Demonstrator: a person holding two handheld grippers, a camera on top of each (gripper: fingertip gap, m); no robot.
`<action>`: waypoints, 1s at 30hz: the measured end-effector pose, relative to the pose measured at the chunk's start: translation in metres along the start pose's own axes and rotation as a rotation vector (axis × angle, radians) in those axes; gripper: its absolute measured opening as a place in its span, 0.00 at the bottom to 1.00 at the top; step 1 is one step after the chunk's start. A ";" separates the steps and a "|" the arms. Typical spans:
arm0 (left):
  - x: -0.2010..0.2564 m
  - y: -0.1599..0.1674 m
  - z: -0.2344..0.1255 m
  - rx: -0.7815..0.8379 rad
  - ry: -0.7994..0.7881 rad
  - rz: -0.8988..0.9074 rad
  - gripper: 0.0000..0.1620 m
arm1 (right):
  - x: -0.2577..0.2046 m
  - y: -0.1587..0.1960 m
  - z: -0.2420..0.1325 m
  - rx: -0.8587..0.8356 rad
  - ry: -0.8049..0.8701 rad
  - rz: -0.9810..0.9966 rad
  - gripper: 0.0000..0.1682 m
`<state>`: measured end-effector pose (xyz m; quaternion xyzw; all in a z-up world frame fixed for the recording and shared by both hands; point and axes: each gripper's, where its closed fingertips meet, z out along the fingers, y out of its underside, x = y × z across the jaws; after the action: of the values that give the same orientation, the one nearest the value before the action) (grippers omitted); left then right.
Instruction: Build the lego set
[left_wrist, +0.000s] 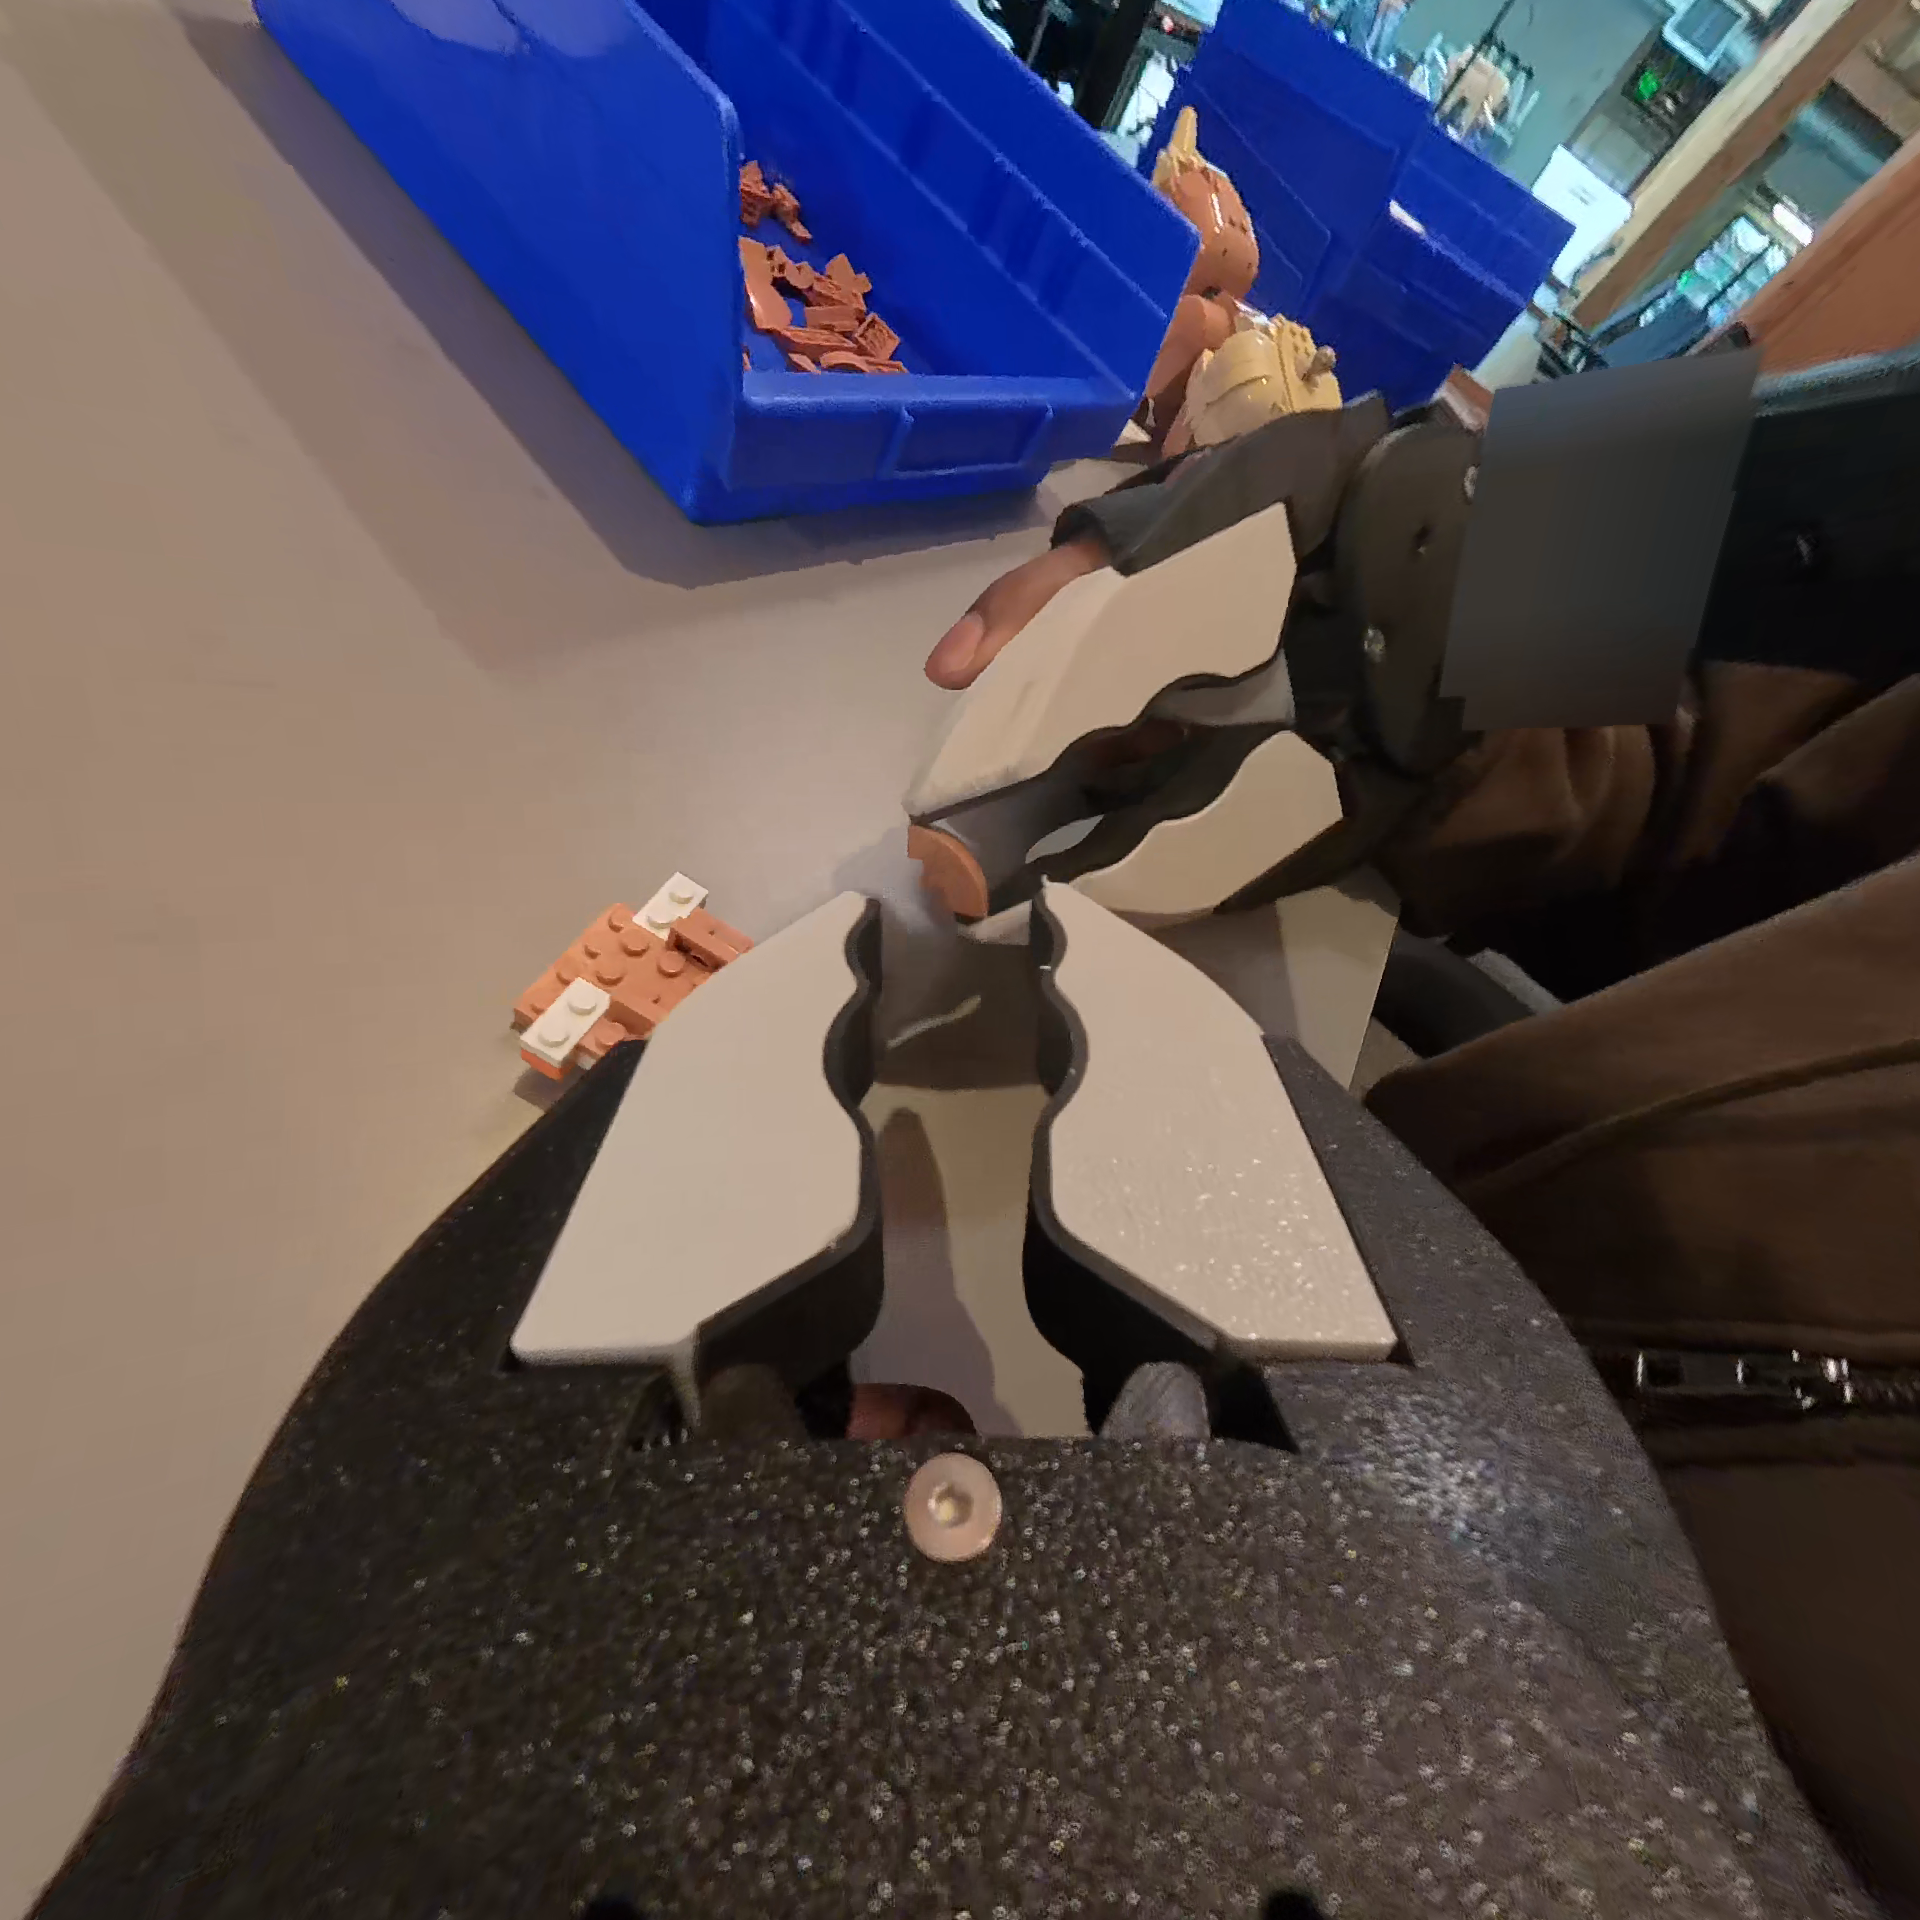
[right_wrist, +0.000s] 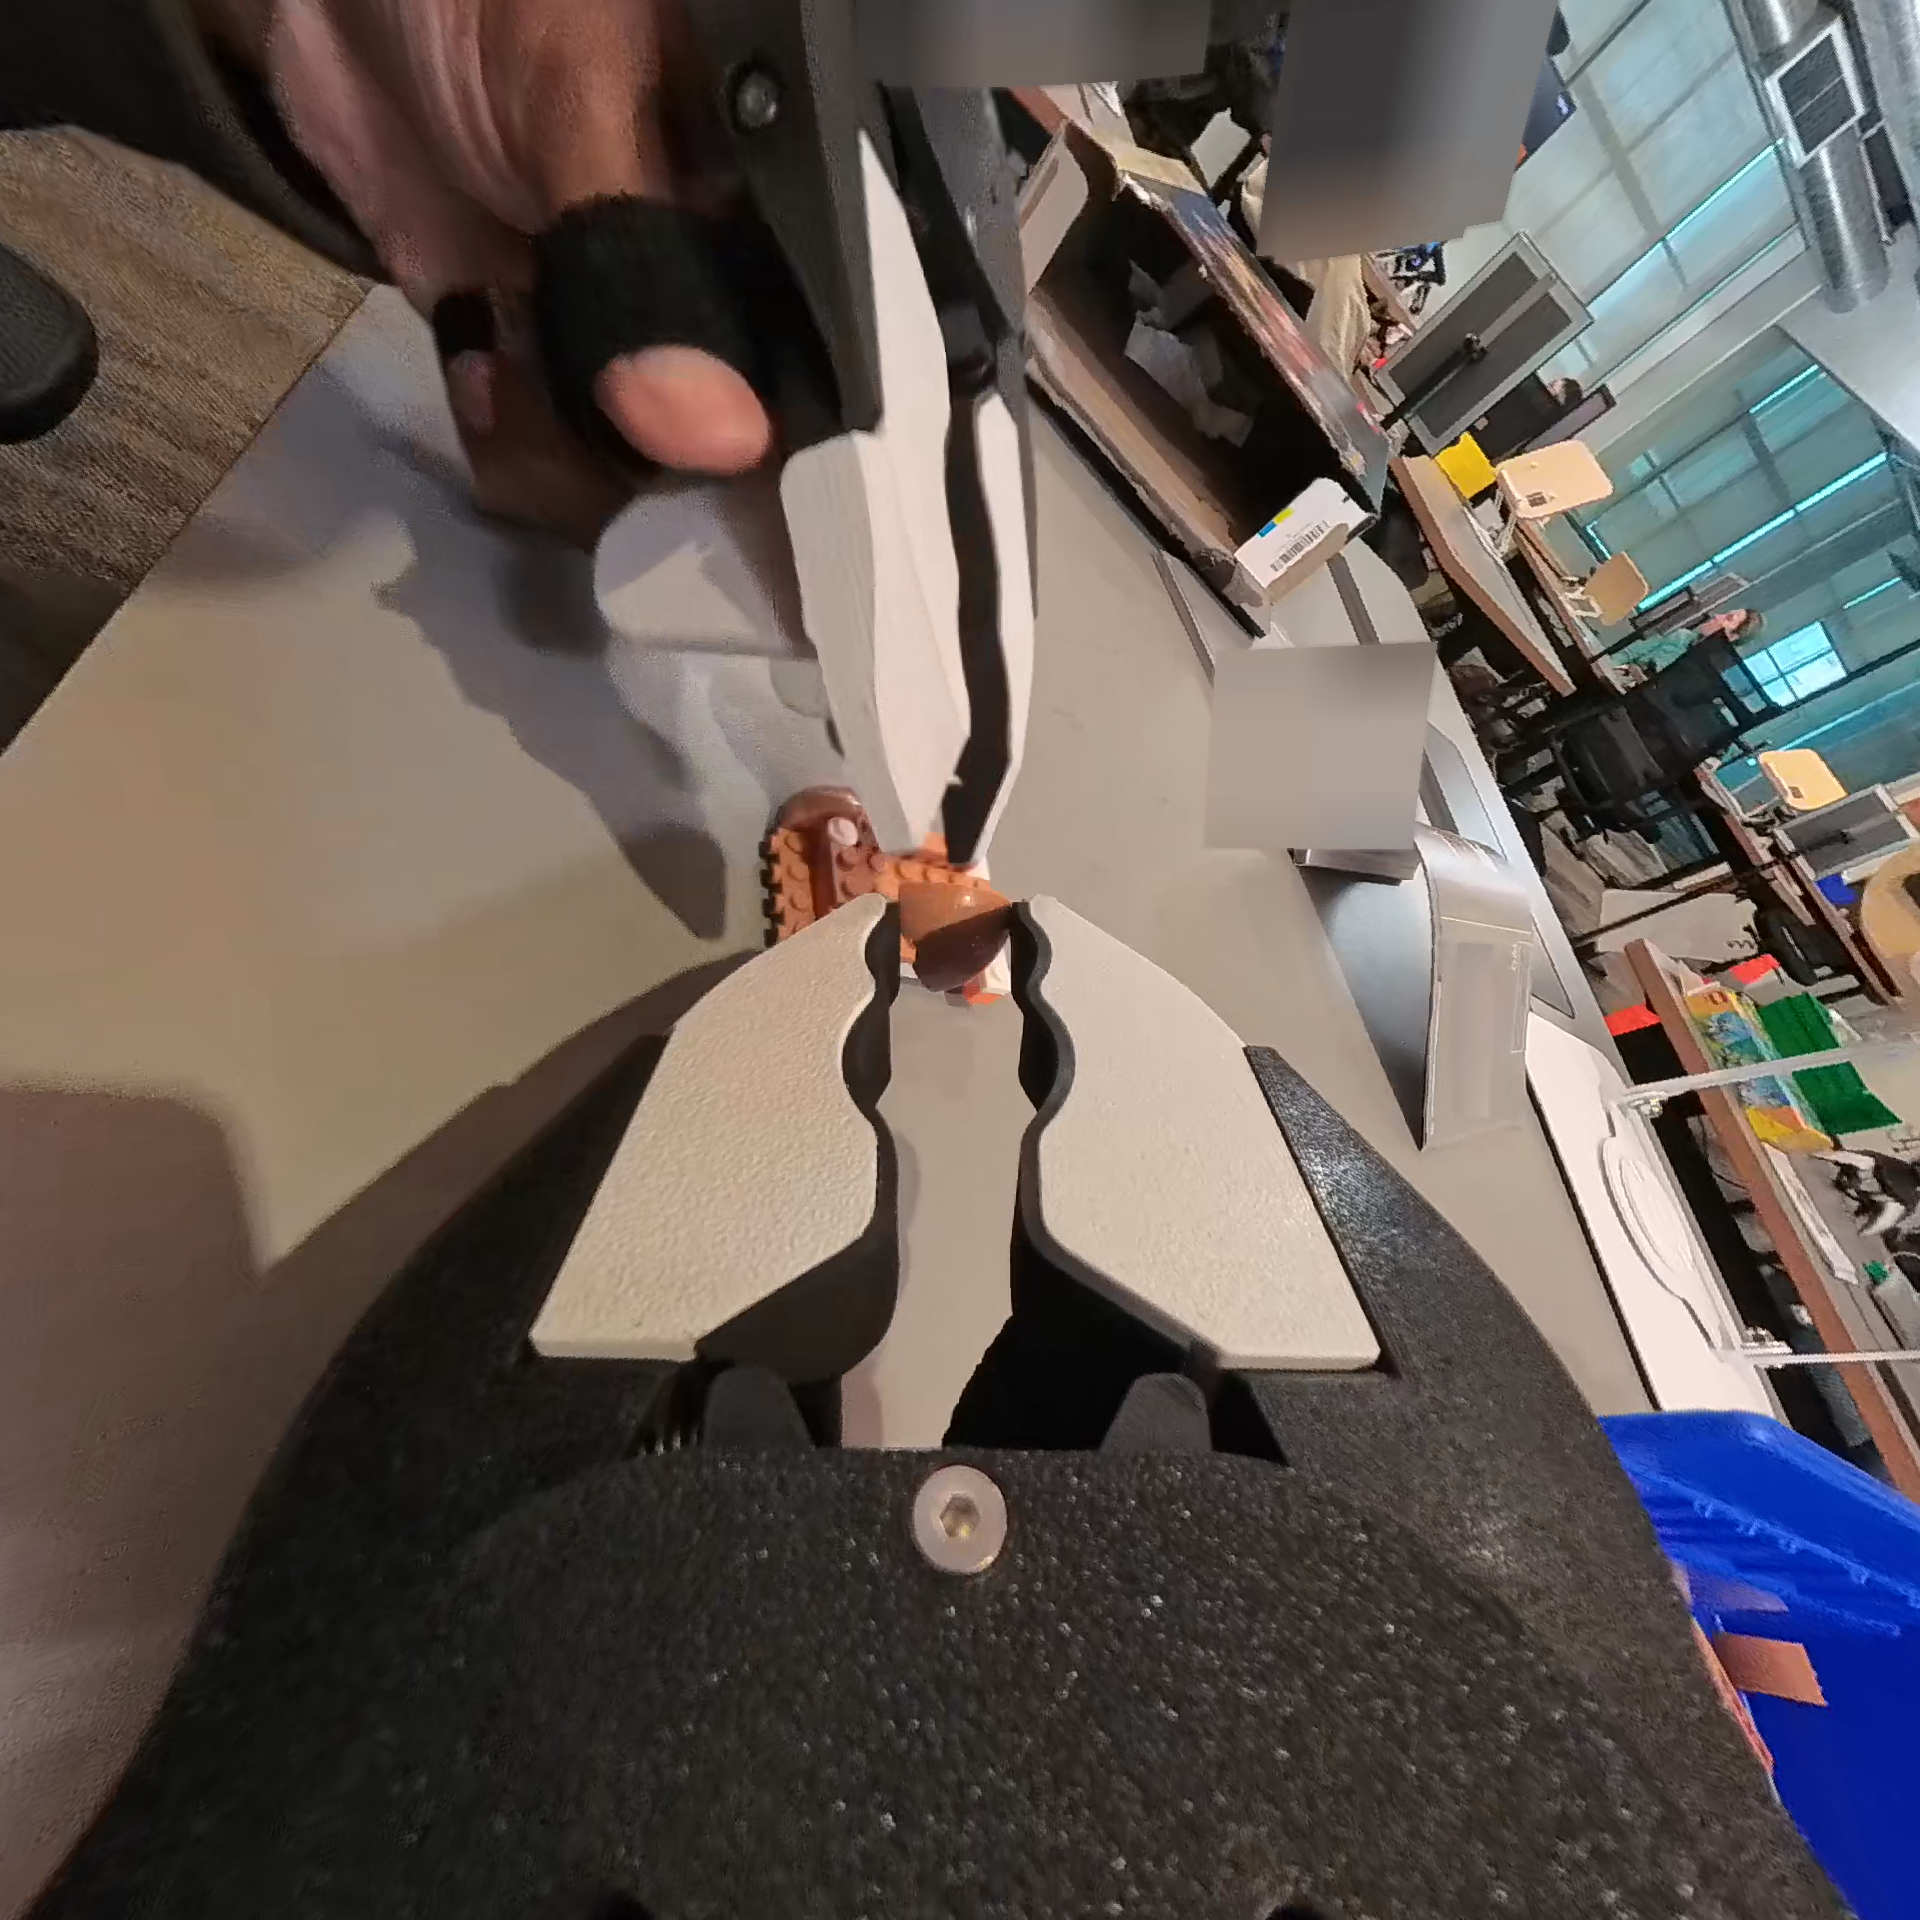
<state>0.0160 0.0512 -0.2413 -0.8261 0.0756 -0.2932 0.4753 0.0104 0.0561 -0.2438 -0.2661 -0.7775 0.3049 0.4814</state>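
My right gripper (right_wrist: 956, 914) is shut on a brown rounded Lego piece (right_wrist: 956, 935). In the left wrist view it (left_wrist: 966, 862) comes in from the right and holds that piece (left_wrist: 940, 862) just above the table, right at my left gripper's tips. My left gripper (left_wrist: 956, 909) is open and empty. It shows from above in the right wrist view (right_wrist: 961, 831). A small orange-brown and white Lego assembly (left_wrist: 623, 977) lies on the table to the left of my left gripper, and it also shows in the right wrist view (right_wrist: 821, 873).
A blue bin (left_wrist: 935, 436) with several loose brown pieces (left_wrist: 821, 312) stands behind. A tan and brown built model (left_wrist: 1236, 343) stands between it and a second blue bin (left_wrist: 1382, 208). A cardboard box (right_wrist: 1195, 364) and another blue bin (right_wrist: 1787, 1610) are in the right wrist view. The tips of both grippers are at nearly the same place.
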 end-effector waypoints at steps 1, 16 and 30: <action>-0.002 -0.001 -0.004 -0.008 0.002 0.026 0.19 | 0.001 0.000 -0.001 0.002 0.000 0.003 0.12; -0.055 0.040 0.011 -0.433 0.058 0.581 0.53 | 0.002 0.003 -0.007 0.038 -0.039 0.020 0.06; -0.040 0.023 0.016 -0.382 0.263 0.318 0.42 | 0.006 0.007 -0.007 0.042 -0.047 0.046 0.06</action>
<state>-0.0040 0.0667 -0.2830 -0.8332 0.3193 -0.3000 0.3373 0.0159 0.0665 -0.2432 -0.2665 -0.7756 0.3385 0.4613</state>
